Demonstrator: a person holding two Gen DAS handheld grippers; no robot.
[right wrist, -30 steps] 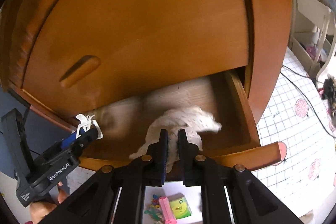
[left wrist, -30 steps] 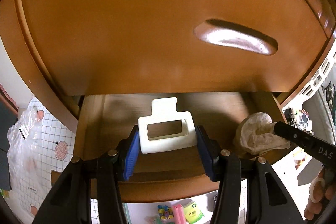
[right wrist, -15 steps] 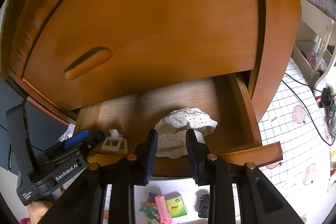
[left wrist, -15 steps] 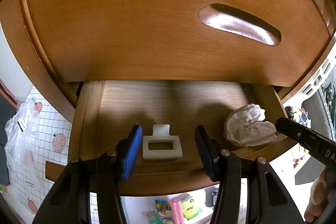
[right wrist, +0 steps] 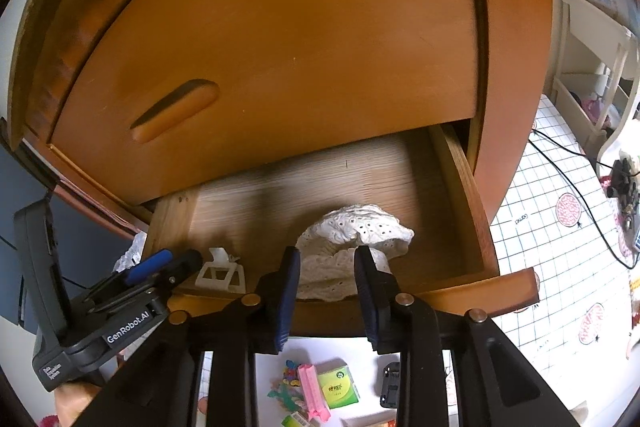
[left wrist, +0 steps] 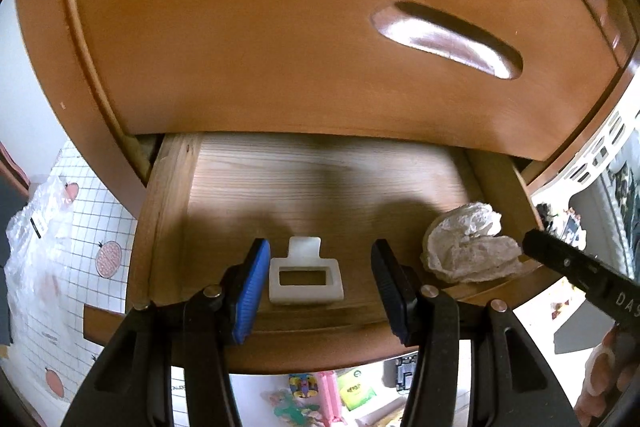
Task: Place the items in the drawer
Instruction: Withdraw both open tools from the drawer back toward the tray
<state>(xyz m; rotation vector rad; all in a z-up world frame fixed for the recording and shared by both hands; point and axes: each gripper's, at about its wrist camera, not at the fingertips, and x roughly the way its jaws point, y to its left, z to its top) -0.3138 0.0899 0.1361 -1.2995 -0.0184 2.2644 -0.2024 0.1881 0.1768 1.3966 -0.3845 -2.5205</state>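
The lower wooden drawer (left wrist: pixel 328 187) (right wrist: pixel 464 195) stands pulled out. A white plastic clip (left wrist: pixel 306 277) (right wrist: pixel 221 271) lies flat on its floor near the front. My left gripper (left wrist: pixel 318 269) hangs open just above it, pads apart from the clip. It also shows at the left of the right wrist view, left gripper (right wrist: pixel 168 263). A crumpled white lace cloth (left wrist: pixel 470 249) (right wrist: pixel 352 247) rests at the drawer's right front. My right gripper (right wrist: pixel 326 269) is open over the cloth, which lies loose between and beyond its fingers. One right gripper finger (left wrist: pixel 576 271) enters the left wrist view.
The closed upper drawer front with a recessed handle (left wrist: pixel 448 41) (right wrist: pixel 176 109) overhangs the open drawer. Below on the white gridded mat (right wrist: pixel 552 251) lie a green packet (right wrist: pixel 338 385), a pink item (right wrist: pixel 314 391) and a small black object (right wrist: pixel 390 383). A person's fingers (left wrist: pixel 604 371) hold the right tool.
My left gripper let the white clip drop onto the drawer floor. My right gripper opened off the lace cloth, which now lies free in the drawer; both grippers drew back a little.
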